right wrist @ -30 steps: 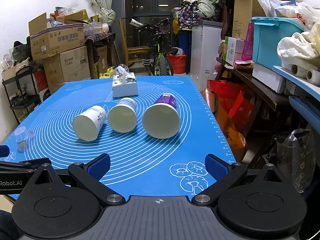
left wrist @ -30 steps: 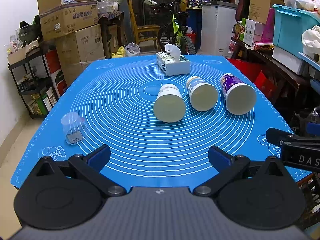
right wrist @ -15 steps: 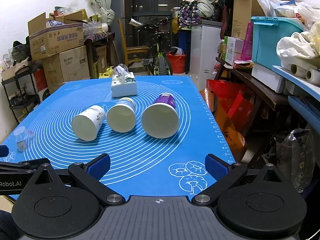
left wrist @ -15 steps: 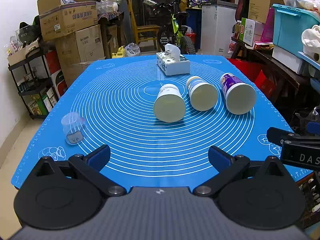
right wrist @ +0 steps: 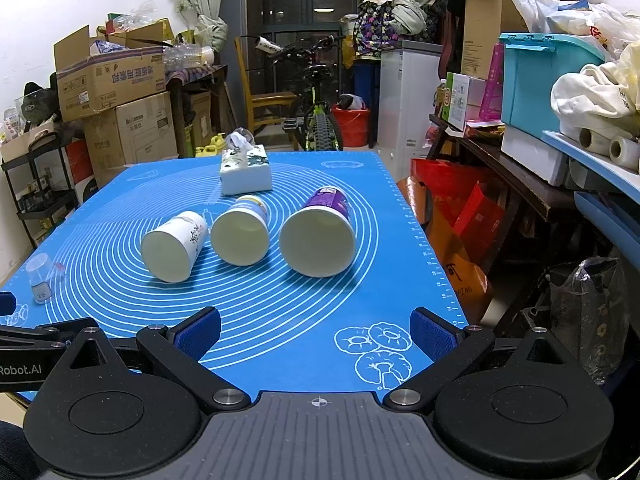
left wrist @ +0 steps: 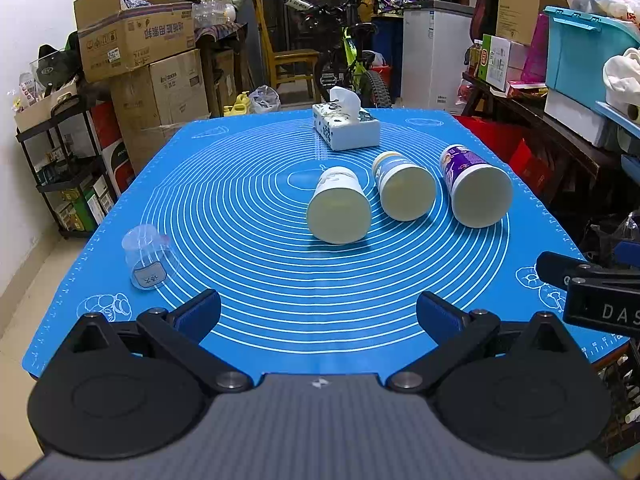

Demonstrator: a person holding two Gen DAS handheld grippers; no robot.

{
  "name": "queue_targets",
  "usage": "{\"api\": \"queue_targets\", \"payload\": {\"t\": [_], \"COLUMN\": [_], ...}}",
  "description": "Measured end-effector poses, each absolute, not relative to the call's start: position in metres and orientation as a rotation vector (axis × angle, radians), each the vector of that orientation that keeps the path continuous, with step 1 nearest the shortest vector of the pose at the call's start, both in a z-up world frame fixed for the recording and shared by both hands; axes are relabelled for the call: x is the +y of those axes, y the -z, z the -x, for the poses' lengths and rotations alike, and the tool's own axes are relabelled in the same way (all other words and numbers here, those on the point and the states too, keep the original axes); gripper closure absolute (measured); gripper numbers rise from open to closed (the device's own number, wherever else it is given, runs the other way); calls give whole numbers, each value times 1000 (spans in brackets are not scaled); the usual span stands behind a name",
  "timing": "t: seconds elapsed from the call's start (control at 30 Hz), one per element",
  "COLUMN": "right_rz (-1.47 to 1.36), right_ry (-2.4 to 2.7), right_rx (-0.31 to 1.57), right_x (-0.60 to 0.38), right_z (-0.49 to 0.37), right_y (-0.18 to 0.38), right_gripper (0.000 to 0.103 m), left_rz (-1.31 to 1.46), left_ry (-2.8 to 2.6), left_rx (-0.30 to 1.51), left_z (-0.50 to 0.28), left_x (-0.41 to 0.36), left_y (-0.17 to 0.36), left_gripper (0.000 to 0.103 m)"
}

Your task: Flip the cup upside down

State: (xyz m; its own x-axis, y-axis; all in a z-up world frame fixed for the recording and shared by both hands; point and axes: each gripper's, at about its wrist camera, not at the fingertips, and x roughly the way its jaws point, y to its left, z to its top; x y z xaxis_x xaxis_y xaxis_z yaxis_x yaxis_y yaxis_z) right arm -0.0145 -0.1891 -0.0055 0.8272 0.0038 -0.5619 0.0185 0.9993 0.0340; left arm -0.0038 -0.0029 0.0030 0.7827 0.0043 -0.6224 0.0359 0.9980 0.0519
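Note:
Three paper cups lie on their sides on the blue mat (left wrist: 260,272), mouths toward me: a white one (left wrist: 339,211) (right wrist: 173,247), a blue-and-white one (left wrist: 404,192) (right wrist: 241,231) and a purple one (left wrist: 476,192) (right wrist: 320,238). My left gripper (left wrist: 318,314) is open and empty near the mat's front edge, well short of the cups. My right gripper (right wrist: 315,332) is open and empty at the front right of the mat (right wrist: 280,328); part of it shows in the left wrist view (left wrist: 592,288).
A small clear plastic cup (left wrist: 147,256) (right wrist: 40,278) stands upside down at the front left. A tissue box (left wrist: 346,126) (right wrist: 245,170) sits at the far middle. Boxes, a bicycle and shelves crowd around the table; a cluttered shelf stands close on the right.

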Motion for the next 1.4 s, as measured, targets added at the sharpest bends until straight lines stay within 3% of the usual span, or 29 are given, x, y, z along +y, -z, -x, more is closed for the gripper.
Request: {"api": "queue_targets", "payload": {"t": [0.9, 1.4], "right_rz": [-26, -14], "right_ry": [7, 11], "right_rx": [594, 579], "right_x": [-193, -189], "right_z": [10, -37], "right_y": [5, 14], "right_gripper": [3, 3], "left_rz": [-66, -118], "left_ry": [11, 13], "left_rx": [675, 620], "left_z": [-1, -77], "left_x": [1, -4], "left_y": [1, 18], "left_gripper": [0, 0]}}
